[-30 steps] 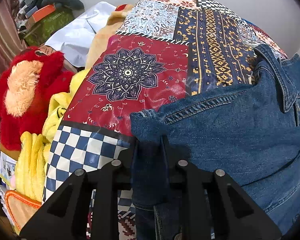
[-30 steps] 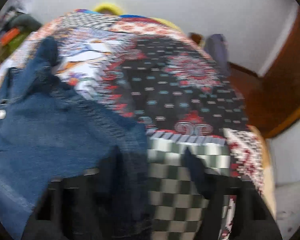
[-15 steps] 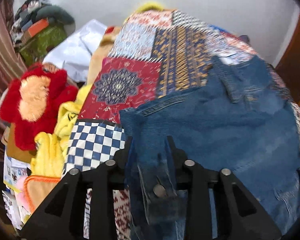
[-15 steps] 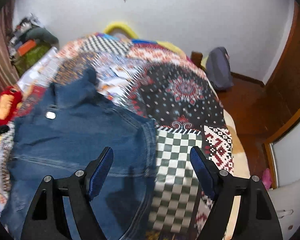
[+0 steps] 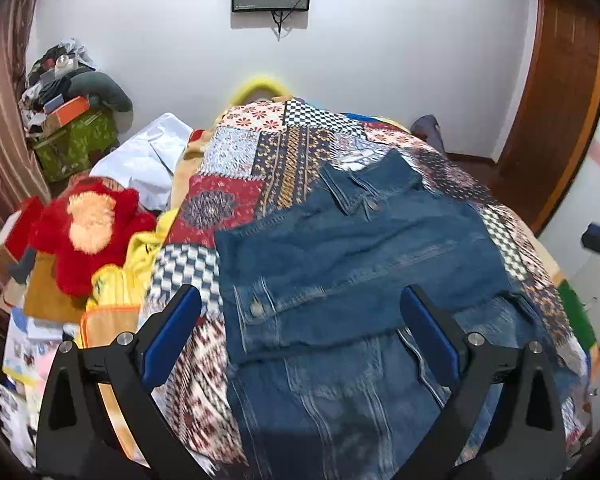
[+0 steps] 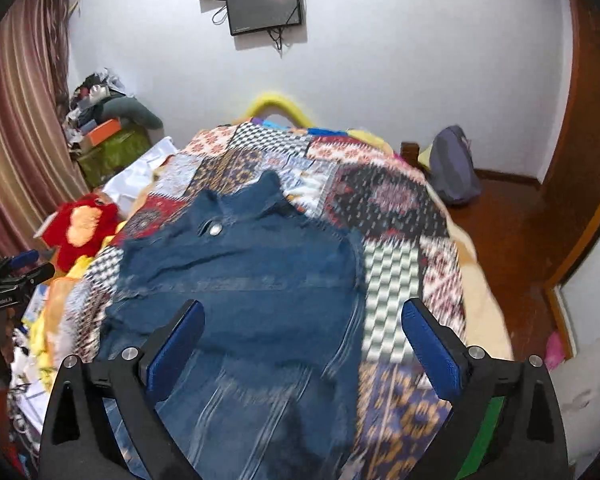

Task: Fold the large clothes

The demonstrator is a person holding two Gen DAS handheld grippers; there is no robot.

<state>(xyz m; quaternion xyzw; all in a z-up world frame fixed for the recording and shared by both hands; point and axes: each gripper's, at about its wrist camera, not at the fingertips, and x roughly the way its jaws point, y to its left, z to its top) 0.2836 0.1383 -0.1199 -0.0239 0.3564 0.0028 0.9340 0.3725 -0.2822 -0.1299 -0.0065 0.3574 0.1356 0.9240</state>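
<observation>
A blue denim jacket (image 5: 356,264) lies on a patchwork bedspread (image 5: 236,184), its collar toward the far wall and its sides folded in. My left gripper (image 5: 300,316) hovers above the jacket's near part, jaws opening wide, with nothing pressed between the blue pads. In the right wrist view the same jacket (image 6: 252,276) spreads below my right gripper (image 6: 302,326), whose jaws are also opening, empty, well above the cloth. The bedspread (image 6: 384,204) shows to its right. The jacket's near hem is blurred.
A red plush toy (image 5: 86,224) and yellow cloths (image 5: 112,280) crowd the bed's left side. White fabric (image 5: 148,160) and a cluttered green box (image 5: 74,140) stand farther back. A grey backpack (image 6: 454,168) rests on the wooden floor; a screen (image 6: 264,6) hangs on the wall.
Both grippers let go of the denim edges, opened wide and rose back from the bed. The jacket now lies folded on the spread.
</observation>
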